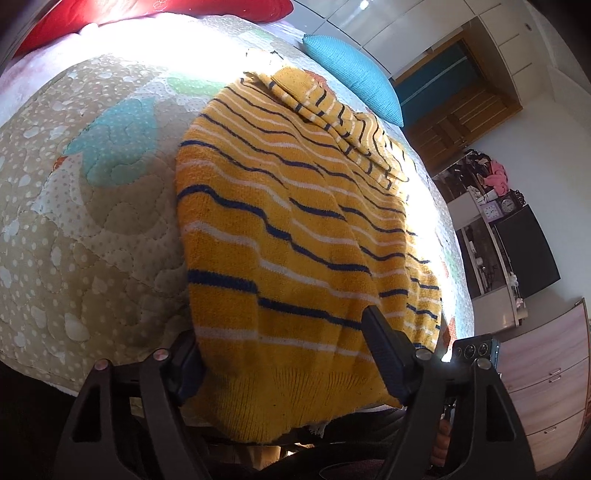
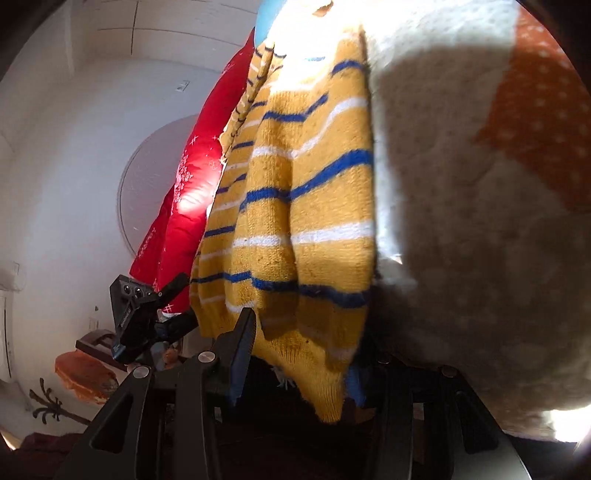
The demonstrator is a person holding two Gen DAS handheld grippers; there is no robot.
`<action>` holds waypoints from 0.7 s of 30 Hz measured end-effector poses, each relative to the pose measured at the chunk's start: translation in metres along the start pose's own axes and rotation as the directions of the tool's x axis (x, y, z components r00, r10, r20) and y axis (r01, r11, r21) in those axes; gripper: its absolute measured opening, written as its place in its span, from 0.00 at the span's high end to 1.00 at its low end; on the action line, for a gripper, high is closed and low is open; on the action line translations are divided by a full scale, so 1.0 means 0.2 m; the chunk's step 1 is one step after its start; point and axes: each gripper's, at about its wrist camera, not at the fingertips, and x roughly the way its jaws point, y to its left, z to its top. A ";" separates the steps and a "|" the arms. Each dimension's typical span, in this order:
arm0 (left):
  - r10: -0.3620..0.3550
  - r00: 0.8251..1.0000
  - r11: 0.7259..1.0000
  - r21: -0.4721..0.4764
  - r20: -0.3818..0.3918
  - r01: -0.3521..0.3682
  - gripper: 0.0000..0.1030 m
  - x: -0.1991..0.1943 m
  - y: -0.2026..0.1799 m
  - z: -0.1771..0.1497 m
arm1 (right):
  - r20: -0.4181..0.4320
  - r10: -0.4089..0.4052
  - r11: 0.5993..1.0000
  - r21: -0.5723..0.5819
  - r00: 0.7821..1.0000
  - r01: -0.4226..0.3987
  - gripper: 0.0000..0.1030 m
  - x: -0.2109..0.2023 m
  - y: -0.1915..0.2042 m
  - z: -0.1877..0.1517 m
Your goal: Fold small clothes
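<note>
A small yellow knitted sweater (image 1: 295, 229) with blue and white stripes lies spread on the quilted bed cover (image 1: 85, 184), one sleeve folded over its far part. Its ribbed hem hangs over the bed's near edge. My left gripper (image 1: 284, 354) is open, its fingers astride the hem, one finger lying on the knit and the other beside the sweater's left edge. In the right wrist view the sweater (image 2: 306, 206) hangs between the fingers of my right gripper (image 2: 306, 339), which is open around the hem corner. The left gripper (image 2: 147, 314) shows there too, at the left.
A turquoise pillow (image 1: 354, 74) and a red pillow (image 1: 147, 14) lie at the bed's far end. A wooden chest of drawers (image 1: 546, 384) and a black screen (image 1: 528, 251) stand to the right of the bed. A white wall (image 2: 66, 166) is behind.
</note>
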 end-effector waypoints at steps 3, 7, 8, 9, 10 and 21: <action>0.073 0.997 0.997 0.007 -0.004 -0.073 0.61 0.00 -0.01 0.00 | -0.009 -0.040 0.999 -0.021 0.999 0.040 0.90 0.02 0.04 -0.01; 0.028 0.999 0.995 -0.096 -0.032 -0.031 0.93 -0.04 0.08 0.04 | 0.018 -0.041 0.999 0.001 0.999 0.041 0.90 -0.07 0.08 -0.01; 0.023 0.999 0.994 -0.102 -0.026 -0.026 0.93 -0.06 0.08 0.05 | 0.025 -0.033 0.999 -0.007 0.999 0.033 0.91 -0.09 0.11 -0.01; 0.024 1.000 0.995 -0.092 -0.016 -0.026 0.93 -0.09 0.06 0.05 | 0.029 -0.018 1.000 -0.022 0.999 0.019 0.91 -0.12 0.14 0.00; 0.022 1.000 0.997 -0.077 -0.005 -0.023 0.93 -0.11 0.03 0.05 | 0.031 -0.006 0.999 -0.045 0.999 0.007 0.91 -0.15 0.19 -0.01; 0.035 0.999 0.999 0.010 0.024 -0.036 0.93 -0.29 -0.11 -0.15 | -0.040 -0.043 0.991 -0.130 0.998 0.038 0.92 -0.36 0.30 -0.25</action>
